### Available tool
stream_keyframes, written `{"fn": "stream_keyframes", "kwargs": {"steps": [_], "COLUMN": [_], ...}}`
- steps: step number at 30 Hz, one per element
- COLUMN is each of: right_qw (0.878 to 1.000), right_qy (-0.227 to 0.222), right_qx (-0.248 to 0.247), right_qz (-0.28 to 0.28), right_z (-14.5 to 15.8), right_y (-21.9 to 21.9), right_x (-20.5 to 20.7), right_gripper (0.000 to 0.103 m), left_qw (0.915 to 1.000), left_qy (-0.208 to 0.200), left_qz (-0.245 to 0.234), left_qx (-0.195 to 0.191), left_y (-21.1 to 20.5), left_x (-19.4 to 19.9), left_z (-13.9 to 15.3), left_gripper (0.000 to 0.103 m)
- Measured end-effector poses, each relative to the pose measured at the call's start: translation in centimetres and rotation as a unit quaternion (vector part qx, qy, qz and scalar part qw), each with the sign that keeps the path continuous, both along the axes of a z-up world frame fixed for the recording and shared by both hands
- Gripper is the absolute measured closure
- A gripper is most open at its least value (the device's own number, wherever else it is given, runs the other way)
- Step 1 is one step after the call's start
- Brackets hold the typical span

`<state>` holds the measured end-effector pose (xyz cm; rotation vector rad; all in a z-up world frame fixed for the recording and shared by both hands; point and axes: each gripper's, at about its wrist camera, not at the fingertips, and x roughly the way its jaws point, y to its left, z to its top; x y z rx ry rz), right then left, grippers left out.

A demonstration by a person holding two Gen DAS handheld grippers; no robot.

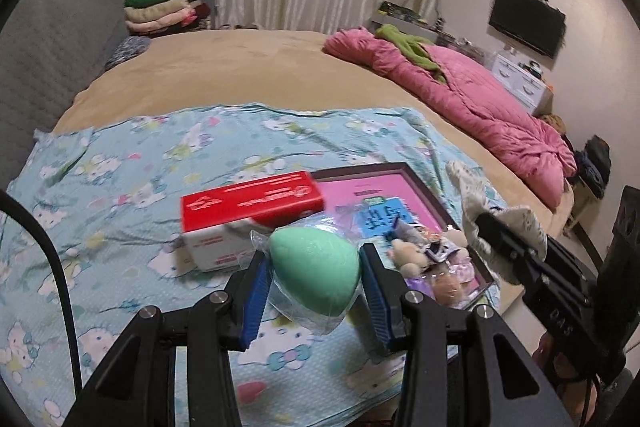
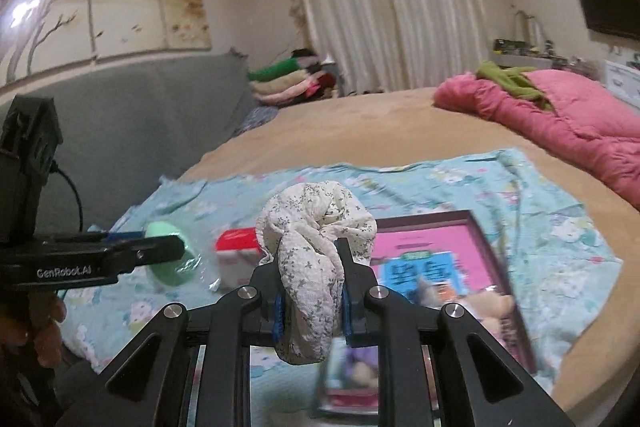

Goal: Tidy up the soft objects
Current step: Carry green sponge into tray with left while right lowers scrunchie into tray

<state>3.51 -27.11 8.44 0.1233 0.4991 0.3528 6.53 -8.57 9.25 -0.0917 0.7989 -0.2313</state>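
My left gripper (image 1: 314, 255) is shut on a mint-green egg-shaped sponge (image 1: 314, 267) in clear wrap, held above the blue cartoon-print cloth (image 1: 120, 187). The sponge also shows in the right wrist view (image 2: 170, 259). My right gripper (image 2: 310, 267) is shut on a bunched white floral cloth (image 2: 312, 247), which hangs down between the fingers. In the left wrist view that cloth (image 1: 504, 215) and gripper are at the right, above the dark-framed pink tray (image 1: 400, 187). Small plush toys (image 1: 428, 251) lie in the tray.
A red-and-white box (image 1: 248, 215) lies on the cloth left of the tray. A pink quilt (image 1: 460, 91) with a green garment lies at the bed's far right. Folded blankets (image 1: 160, 9) are stacked by the grey headboard (image 1: 52, 59). Bare tan bedsheet (image 1: 240, 67) lies beyond.
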Motion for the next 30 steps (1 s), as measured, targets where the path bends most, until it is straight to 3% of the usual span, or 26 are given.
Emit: {"fn": "stream_keyframes", "kwargs": {"steps": [6, 10, 20, 23, 25, 30], "right_qw": [0.998, 0.996, 0.991, 0.988, 0.986, 0.984], "right_qy": [0.014, 0.05, 0.106, 0.127, 0.136, 0.122], "right_qx": [0.007, 0.013, 0.023, 0.039, 0.06, 0.106], "right_qz": [-0.056, -0.077, -0.081, -0.077, -0.072, -0.08], "right_z": [-1.2, -3.5, -8.1, -9.6, -10.3, -10.0], "right_y": [-5.1, -7.6, -8.7, -8.8, -9.3, -10.7], "right_x": [1.2, 2.7, 6.3, 7.2, 7.4, 6.7], "right_gripper": [0.083, 0.082, 0.08, 0.073, 0.062, 0.051], "left_qw": [0.9986, 0.9947, 0.9899, 0.9896, 0.99, 0.9894], "left_qy": [0.021, 0.057, 0.091, 0.096, 0.097, 0.11], "left_qz": [-0.049, -0.083, -0.101, -0.101, -0.098, -0.091], "left_qx": [0.006, 0.02, 0.04, 0.037, 0.03, 0.027], "left_y": [-5.0, -9.1, -13.0, -13.3, -13.2, -12.7], "left_x": [2.1, 4.1, 7.2, 7.9, 8.4, 9.0], "left_z": [-1.6, -4.8, -9.0, -9.7, -10.0, -11.0], "left_gripper": [0.059, 0.059, 0.058, 0.056, 0.055, 0.041]}}
